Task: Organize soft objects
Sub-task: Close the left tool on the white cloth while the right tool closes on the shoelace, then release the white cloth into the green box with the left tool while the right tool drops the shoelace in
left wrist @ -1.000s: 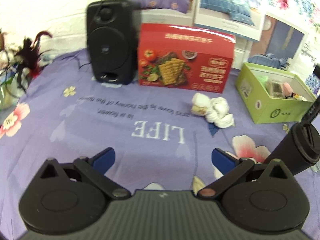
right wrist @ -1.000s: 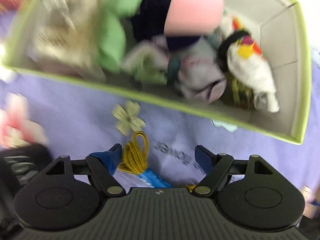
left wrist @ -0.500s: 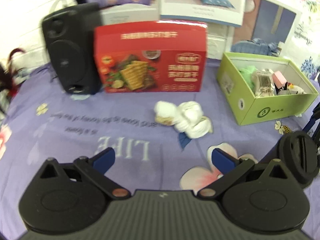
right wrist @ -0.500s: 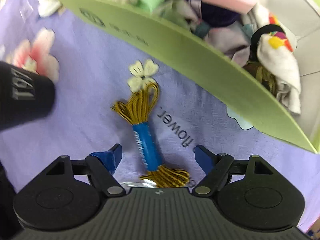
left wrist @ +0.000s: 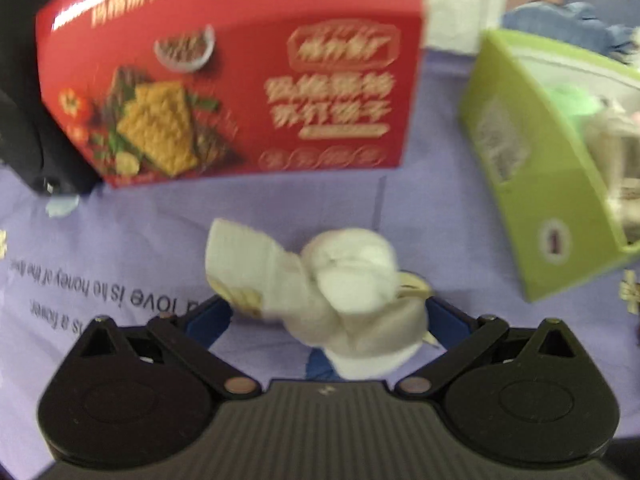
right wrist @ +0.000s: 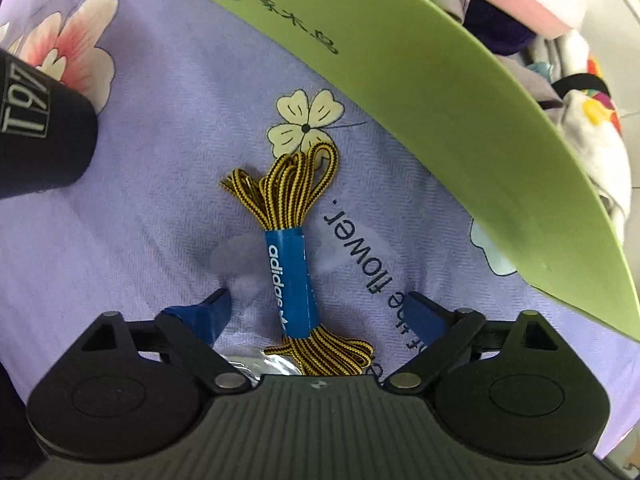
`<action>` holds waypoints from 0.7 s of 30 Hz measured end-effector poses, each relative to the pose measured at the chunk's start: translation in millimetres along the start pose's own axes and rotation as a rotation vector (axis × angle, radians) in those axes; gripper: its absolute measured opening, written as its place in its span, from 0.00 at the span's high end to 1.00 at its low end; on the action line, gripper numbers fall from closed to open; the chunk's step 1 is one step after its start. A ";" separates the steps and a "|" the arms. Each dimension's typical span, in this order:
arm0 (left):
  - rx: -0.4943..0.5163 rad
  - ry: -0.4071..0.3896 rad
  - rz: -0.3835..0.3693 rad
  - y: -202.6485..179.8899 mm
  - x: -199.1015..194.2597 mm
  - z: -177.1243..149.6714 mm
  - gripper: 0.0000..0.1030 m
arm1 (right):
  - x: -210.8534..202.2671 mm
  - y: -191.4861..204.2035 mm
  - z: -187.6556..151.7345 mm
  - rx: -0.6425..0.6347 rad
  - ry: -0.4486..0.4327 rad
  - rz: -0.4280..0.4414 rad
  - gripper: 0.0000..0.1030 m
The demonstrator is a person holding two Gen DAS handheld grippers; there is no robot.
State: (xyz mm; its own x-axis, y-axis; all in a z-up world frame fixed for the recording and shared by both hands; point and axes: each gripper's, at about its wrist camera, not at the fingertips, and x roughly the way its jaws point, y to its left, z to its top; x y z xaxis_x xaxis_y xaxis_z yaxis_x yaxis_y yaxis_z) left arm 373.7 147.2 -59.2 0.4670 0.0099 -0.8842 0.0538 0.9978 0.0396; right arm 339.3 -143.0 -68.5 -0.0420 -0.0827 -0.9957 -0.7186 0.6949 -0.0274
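A bundle of white socks (left wrist: pixel 328 292) lies on the lilac flowered cloth (left wrist: pixel 120 240). My left gripper (left wrist: pixel 326 316) is open and straddles it, a blue pad on either side with no visible squeeze. In the right wrist view a skein of yellow-and-black shoelaces (right wrist: pixel 290 280) with a blue band lies on the cloth. It lies lengthwise between the fingers of my right gripper (right wrist: pixel 316 308), which points straight down. Those jaws are opening and the pads stand clear of the laces. The green box (right wrist: pixel 440 120) beside them holds several soft items (right wrist: pixel 588 140).
A red cracker box (left wrist: pixel 240 92) stands upright behind the socks, with a black speaker (left wrist: pixel 20 120) to its left. The green box (left wrist: pixel 552 184) is to the right of the socks. A black cylinder (right wrist: pixel 40 136) lies on the cloth left of the laces.
My left gripper has come forward and down over the white socks, which now lie between its fingers. My right gripper has rolled and sunk toward the laces, and its jaws stand wider.
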 end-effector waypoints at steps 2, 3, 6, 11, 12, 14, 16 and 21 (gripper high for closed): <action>-0.013 0.003 -0.011 4.1 3.5 -0.9 0.03 | -1.9 2.9 7.4 0.006 0.023 -0.019 0.17; -0.018 -0.008 -0.018 5.6 2.2 -0.4 0.05 | -4.5 2.8 10.6 0.006 0.024 -0.021 0.18; -0.018 -0.020 -0.041 8.0 -2.0 3.2 0.28 | -4.7 -5.3 8.5 0.047 0.007 -0.002 0.28; -0.006 -0.047 -0.034 4.8 -12.7 4.7 0.45 | -14.0 -17.5 11.4 0.117 -0.001 0.008 0.74; -0.015 -0.055 -0.031 6.5 -14.8 5.1 0.45 | -13.4 -14.9 11.1 0.115 0.004 0.012 0.80; -0.036 -0.074 -0.028 10.5 -19.0 3.2 0.46 | -12.4 -10.3 10.5 0.105 0.006 0.011 0.83; -0.056 -0.078 -0.029 18.1 -24.4 3.4 0.46 | -16.3 -11.8 9.4 0.129 -0.018 0.040 0.86; -0.069 -0.107 -0.038 25.0 -44.5 7.0 0.46 | -41.8 -23.6 -2.8 0.200 -0.198 0.104 0.87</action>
State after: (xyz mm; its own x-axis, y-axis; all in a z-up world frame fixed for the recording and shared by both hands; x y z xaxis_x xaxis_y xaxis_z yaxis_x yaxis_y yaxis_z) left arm 360.4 171.3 -15.6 0.5577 -0.0317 -0.8294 0.0141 0.9995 -0.0287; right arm 356.1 -158.0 -26.0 0.0418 0.1234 -0.9915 -0.5658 0.8208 0.0783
